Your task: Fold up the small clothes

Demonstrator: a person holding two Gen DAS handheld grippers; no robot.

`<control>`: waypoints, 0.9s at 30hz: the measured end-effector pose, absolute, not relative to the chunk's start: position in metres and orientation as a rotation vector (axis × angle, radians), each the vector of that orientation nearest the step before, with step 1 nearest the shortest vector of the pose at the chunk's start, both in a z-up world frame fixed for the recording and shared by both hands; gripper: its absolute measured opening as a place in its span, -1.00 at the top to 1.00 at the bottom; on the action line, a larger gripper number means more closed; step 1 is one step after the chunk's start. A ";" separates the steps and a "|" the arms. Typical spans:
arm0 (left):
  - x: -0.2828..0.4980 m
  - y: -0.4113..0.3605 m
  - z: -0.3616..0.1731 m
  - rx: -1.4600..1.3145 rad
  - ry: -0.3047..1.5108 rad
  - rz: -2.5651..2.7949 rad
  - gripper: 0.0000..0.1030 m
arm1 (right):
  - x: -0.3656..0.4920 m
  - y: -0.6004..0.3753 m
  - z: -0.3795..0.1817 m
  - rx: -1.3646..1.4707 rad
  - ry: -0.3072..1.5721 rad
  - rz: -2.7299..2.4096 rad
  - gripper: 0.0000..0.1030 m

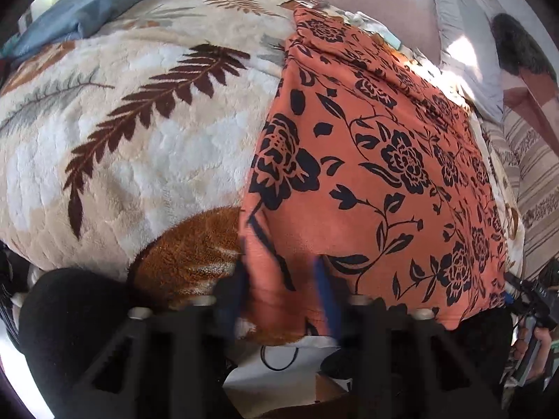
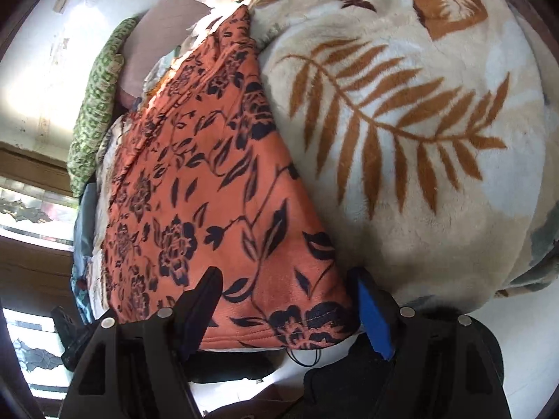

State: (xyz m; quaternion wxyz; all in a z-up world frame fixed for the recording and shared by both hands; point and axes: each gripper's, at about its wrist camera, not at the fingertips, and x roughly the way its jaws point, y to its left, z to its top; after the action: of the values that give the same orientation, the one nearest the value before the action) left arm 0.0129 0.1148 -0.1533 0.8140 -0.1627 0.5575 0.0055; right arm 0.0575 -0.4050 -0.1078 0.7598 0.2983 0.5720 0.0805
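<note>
My left gripper (image 1: 283, 289) points steeply down at the near edge of the bed. Its blue fingers (image 1: 326, 296) are smeared by blur. They are pinched shut on the near left corner of the orange flowered cloth (image 1: 367, 160), and a fold of that fabric shows between them.

My right gripper (image 2: 286, 310) stands with its jaws apart, one on each side of the cloth's near right corner. The blue pad (image 2: 372, 317) is just beside the hem and does not press on it.

The cloth lies flat on a cream fleece blanket with brown fern leaves (image 1: 139, 139). It runs from the near edge of the bed towards the far one, and its far end is rumpled.

- **Far left corner:** a blue fabric (image 1: 87, 10) is bunched on the blanket there.
- **Far edge:** a green patterned cushion (image 2: 97, 104) lies along it, next to a dull pink one (image 2: 164, 35).
- **Right side:** striped bedding (image 1: 534, 181) hangs there, seen from the left wrist.
- **Below the near edge:** a thin black cord (image 2: 304, 356) loops under the hem, close to both grippers.

Nothing lies on top of the cloth. In the left wrist view my right hand (image 1: 539, 345) shows at the picture's right edge, wrapped round the other tool's grip.
</note>
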 end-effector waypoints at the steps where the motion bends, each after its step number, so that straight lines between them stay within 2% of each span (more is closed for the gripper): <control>1: 0.013 0.115 -0.153 -0.349 1.189 0.008 0.85 | 0.057 -0.403 -0.106 0.646 1.241 0.190 0.05; 2: 0.013 0.117 -0.153 -0.361 1.188 0.004 0.85 | 0.058 -0.402 -0.108 0.640 1.259 0.183 0.30; 7: 0.008 0.124 -0.141 -0.392 1.145 0.009 0.85 | 0.057 -0.409 -0.106 0.701 1.254 0.186 0.46; 12: 0.012 0.121 -0.142 -0.371 1.153 0.003 0.84 | 0.057 -0.415 -0.082 0.687 1.189 0.168 0.45; 13: 0.012 0.120 -0.148 -0.370 1.173 0.015 0.82 | 0.059 -0.419 -0.090 0.673 1.227 0.117 0.40; 14: 0.012 0.119 -0.152 -0.368 1.186 0.021 0.77 | 0.060 -0.422 -0.100 0.685 1.274 0.090 0.15; 15: 0.012 0.118 -0.153 -0.363 1.192 0.023 0.55 | 0.059 -0.425 -0.106 0.698 1.300 0.086 -0.15; 16: 0.011 0.118 -0.153 -0.364 1.190 0.020 0.18 | 0.057 -0.425 -0.107 0.697 1.302 0.092 -0.53; 18: 0.010 0.120 -0.151 -0.378 1.175 0.023 -0.29 | 0.053 -0.419 -0.104 0.660 1.287 0.123 -0.53; 19: 0.010 0.120 -0.150 -0.380 1.166 0.035 -0.30 | 0.053 -0.415 -0.103 0.635 1.287 0.137 -0.53; 20: 0.010 0.120 -0.150 -0.381 1.163 0.035 -0.30 | 0.054 -0.413 -0.104 0.628 1.289 0.151 -0.44; 21: 0.010 0.119 -0.150 -0.382 1.159 0.025 -0.14 | 0.055 -0.413 -0.105 0.640 1.286 0.157 -0.35; 22: 0.010 0.119 -0.150 -0.377 1.157 0.017 0.71 | 0.055 -0.413 -0.107 0.650 1.278 0.154 0.13; 23: 0.012 0.118 -0.153 -0.356 1.184 0.014 0.84 | 0.056 -0.413 -0.109 0.681 1.280 0.173 0.76; 24: 0.014 0.116 -0.154 -0.349 1.188 0.010 0.87 | 0.058 -0.413 -0.113 0.734 1.289 0.200 0.83; 27: 0.016 0.115 -0.152 -0.349 1.185 0.005 0.88 | 0.059 -0.406 -0.117 0.741 1.310 0.224 0.84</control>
State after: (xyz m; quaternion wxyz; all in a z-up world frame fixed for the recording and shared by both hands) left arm 0.0157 0.1153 -0.1521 0.8153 -0.1638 0.5554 0.0022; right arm 0.0594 -0.4061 -0.1170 0.7243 0.3357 0.5936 0.1014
